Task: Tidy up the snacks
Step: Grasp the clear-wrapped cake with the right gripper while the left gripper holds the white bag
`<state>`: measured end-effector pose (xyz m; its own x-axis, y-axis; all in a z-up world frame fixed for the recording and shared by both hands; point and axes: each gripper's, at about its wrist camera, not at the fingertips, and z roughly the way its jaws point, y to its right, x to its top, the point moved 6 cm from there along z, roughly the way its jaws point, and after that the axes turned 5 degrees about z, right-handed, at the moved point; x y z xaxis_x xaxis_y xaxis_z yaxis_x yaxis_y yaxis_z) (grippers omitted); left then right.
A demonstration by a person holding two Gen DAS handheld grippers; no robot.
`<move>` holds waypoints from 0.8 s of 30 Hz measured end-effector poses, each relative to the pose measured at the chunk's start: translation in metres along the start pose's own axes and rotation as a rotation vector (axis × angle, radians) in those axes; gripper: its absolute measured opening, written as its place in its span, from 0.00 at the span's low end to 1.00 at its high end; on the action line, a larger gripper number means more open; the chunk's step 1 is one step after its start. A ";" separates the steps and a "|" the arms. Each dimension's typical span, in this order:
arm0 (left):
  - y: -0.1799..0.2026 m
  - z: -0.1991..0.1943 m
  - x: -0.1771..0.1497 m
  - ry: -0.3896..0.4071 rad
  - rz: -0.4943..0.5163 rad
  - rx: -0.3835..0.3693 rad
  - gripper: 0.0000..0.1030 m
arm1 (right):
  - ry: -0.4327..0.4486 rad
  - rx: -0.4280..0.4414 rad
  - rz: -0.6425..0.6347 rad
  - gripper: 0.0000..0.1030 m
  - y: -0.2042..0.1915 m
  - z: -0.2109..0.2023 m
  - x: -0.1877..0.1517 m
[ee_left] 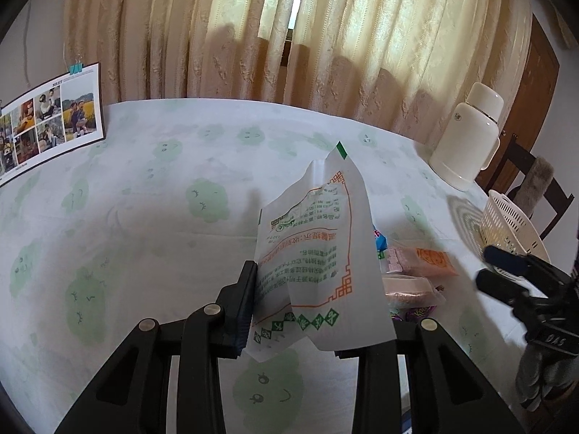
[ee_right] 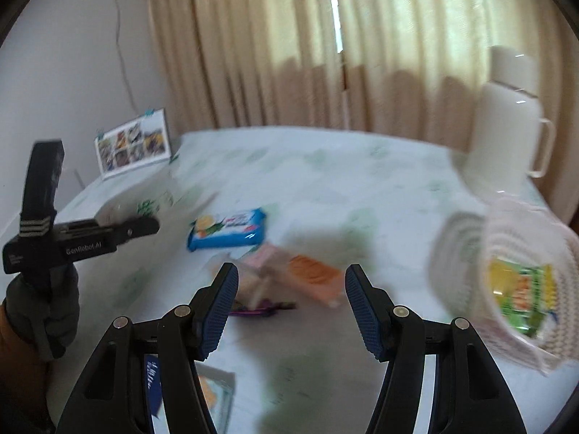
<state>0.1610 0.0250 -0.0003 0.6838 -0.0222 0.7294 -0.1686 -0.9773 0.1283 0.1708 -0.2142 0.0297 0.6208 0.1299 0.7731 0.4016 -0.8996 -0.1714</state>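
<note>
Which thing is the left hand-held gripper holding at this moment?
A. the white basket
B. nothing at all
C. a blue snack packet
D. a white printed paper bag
D: in the left wrist view the left hand-held gripper is closed on a white printed paper bag, held up above the table, while the blue snack packet lies on the cloth and the white basket stands apart to the right.

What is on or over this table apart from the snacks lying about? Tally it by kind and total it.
Tongs: 2, the left tongs and the right tongs
White packet, gripped in the left tongs: 1
Basket: 1
Flask: 1
Photo sheet: 1
Total: 6
</note>
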 end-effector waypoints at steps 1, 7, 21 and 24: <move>-0.001 0.000 0.000 0.002 0.004 0.000 0.29 | -0.015 0.011 -0.007 0.61 -0.003 0.006 0.000; 0.002 -0.006 0.003 0.024 0.004 -0.013 0.29 | -0.083 0.050 -0.018 0.60 -0.018 0.037 -0.002; 0.005 -0.014 0.006 0.048 -0.005 -0.034 0.29 | -0.192 0.145 -0.003 0.49 -0.033 0.076 -0.008; 0.007 -0.015 0.007 0.048 0.001 -0.035 0.29 | -0.222 0.174 0.000 0.49 -0.039 0.074 -0.014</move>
<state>0.1537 0.0214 0.0156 0.6485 -0.0125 0.7611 -0.1947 -0.9693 0.1500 0.1961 -0.1507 -0.0196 0.7452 0.2351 0.6241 0.4995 -0.8169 -0.2886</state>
